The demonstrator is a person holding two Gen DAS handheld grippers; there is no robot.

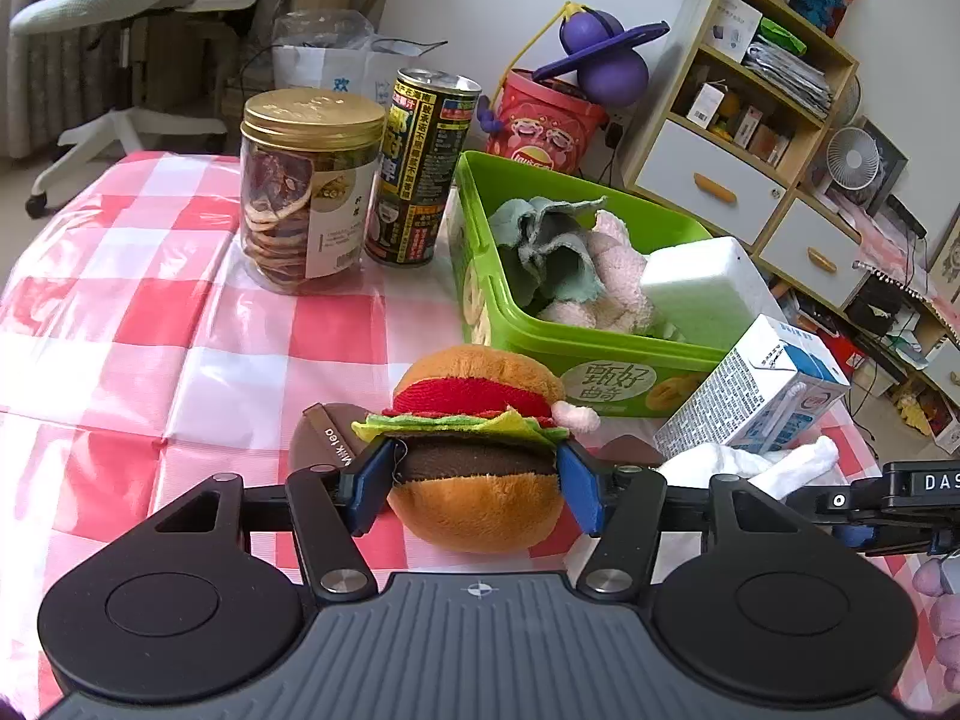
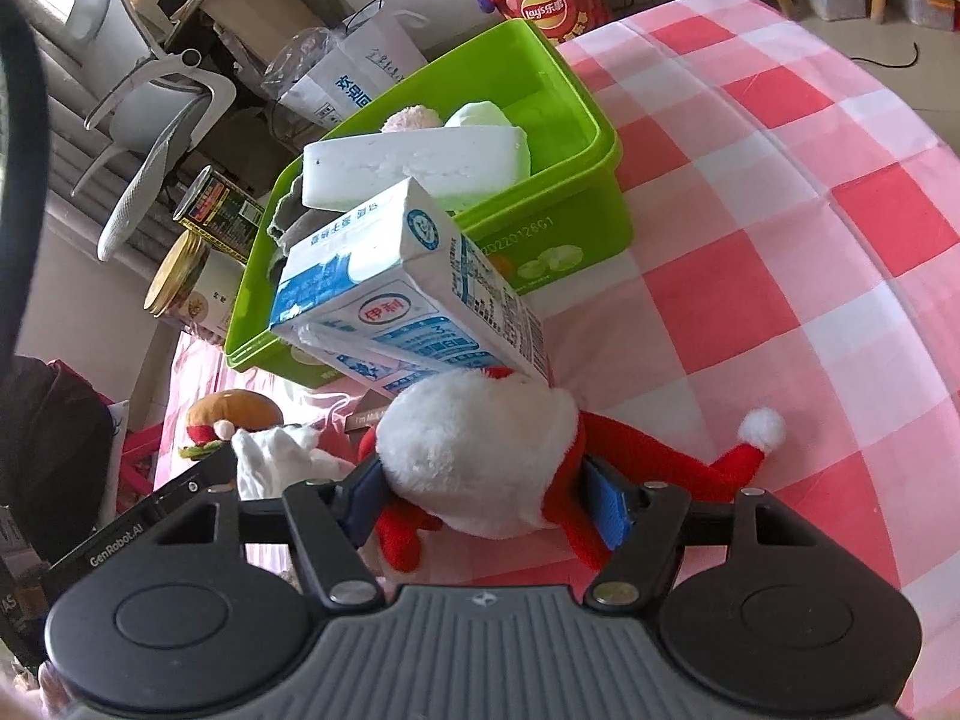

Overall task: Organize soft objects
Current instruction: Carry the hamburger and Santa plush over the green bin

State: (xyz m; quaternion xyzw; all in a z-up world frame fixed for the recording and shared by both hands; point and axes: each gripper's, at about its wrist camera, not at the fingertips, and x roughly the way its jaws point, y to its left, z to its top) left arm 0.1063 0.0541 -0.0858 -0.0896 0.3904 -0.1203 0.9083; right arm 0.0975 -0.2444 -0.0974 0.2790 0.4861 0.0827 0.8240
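Observation:
My left gripper (image 1: 474,474) is shut on a plush hamburger (image 1: 477,450), its blue pads pressing the brown patty layer, just above the checked tablecloth. My right gripper (image 2: 483,492) is shut on a red and white Santa plush (image 2: 480,456) that lies on the cloth in front of a milk carton (image 2: 414,300). The green bin (image 1: 600,354) stands behind both and holds a grey-green cloth (image 1: 546,246), a pink plush (image 1: 618,282) and a white foam block (image 1: 702,288). The hamburger also shows in the right wrist view (image 2: 231,420).
A gold-lidded jar (image 1: 306,192) and a black-and-yellow can (image 1: 420,168) stand left of the bin. A white cloth (image 1: 744,468) and a brown tea packet (image 1: 327,432) lie between the grippers. A red Lay's bucket (image 1: 546,126) and shelves (image 1: 750,138) are beyond the table.

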